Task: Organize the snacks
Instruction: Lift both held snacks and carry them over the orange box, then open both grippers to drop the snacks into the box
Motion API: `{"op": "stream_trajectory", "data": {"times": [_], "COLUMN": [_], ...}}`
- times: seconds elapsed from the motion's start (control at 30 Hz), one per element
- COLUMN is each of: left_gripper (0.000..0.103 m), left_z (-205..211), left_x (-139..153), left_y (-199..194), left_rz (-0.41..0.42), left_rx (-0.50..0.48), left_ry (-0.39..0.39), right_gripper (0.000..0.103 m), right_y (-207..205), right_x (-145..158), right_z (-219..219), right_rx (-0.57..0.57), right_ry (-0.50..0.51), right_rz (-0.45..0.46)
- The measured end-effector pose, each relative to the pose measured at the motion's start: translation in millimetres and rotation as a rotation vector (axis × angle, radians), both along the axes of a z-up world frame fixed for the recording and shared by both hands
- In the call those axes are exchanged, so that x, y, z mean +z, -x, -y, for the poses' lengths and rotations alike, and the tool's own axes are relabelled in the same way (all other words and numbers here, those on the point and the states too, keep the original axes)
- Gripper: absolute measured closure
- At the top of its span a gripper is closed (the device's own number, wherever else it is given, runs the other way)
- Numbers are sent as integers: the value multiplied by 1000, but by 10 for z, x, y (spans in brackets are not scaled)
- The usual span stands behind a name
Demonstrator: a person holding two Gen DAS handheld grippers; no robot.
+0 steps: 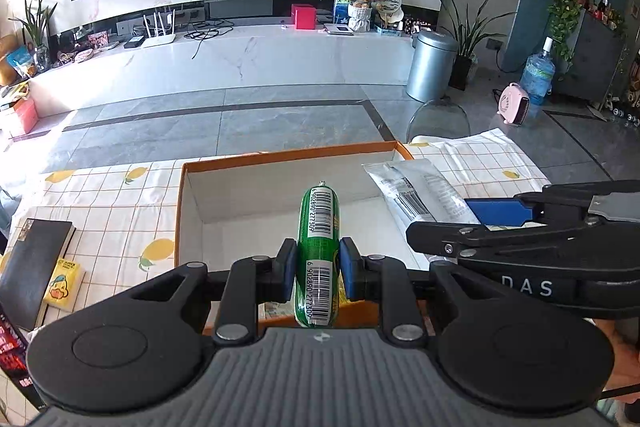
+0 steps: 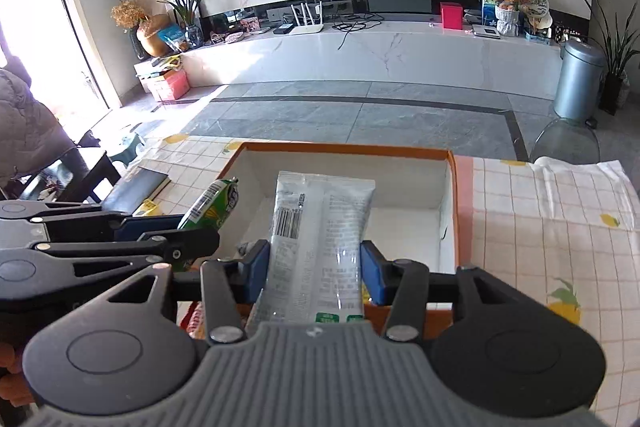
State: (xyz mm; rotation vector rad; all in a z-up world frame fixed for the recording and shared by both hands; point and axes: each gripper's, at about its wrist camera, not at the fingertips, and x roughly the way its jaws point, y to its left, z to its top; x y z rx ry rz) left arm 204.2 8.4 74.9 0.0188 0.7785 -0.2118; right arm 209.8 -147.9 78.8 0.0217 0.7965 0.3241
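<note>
Holding both snacks above the orange-rimmed box (image 2: pixel 454 211), I have the left gripper (image 1: pixel 318 269) clamped on a green sausage stick (image 1: pixel 319 227), its blue pads pressing both sides, while the right gripper (image 2: pixel 316 269) squeezes a white snack packet (image 2: pixel 320 227) between its pads. Below the box lies a lemon-print tablecloth (image 2: pixel 540 227), with a black notebook (image 1: pixel 34 267) at its left.
</note>
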Motion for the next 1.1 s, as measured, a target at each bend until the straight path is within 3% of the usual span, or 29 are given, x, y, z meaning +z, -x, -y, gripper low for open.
{"op": "stream_trajectory", "data": {"times": [0.13, 0.4, 0.7, 1.1], "left_gripper": [78, 78, 78, 77], "left_z": [35, 23, -11, -22], "left_x": [-163, -666, -1042, -1123], "left_y": [-325, -744, -860, -875], "left_rz": [-45, -191, -303, -357], "left_rx": [7, 4, -8, -4], "left_ry": [-13, -15, -38, -62], "right_gripper": [56, 56, 56, 55], "right_y": [-414, -1010, -1210, -1233], "right_x": [-164, -734, -1241, -1455], "right_z": [-62, -157, -239, -262], "right_rx": [-11, -20, 2, -3], "right_ry": [93, 166, 225, 257], "right_rz": [-6, -127, -269, -358]}}
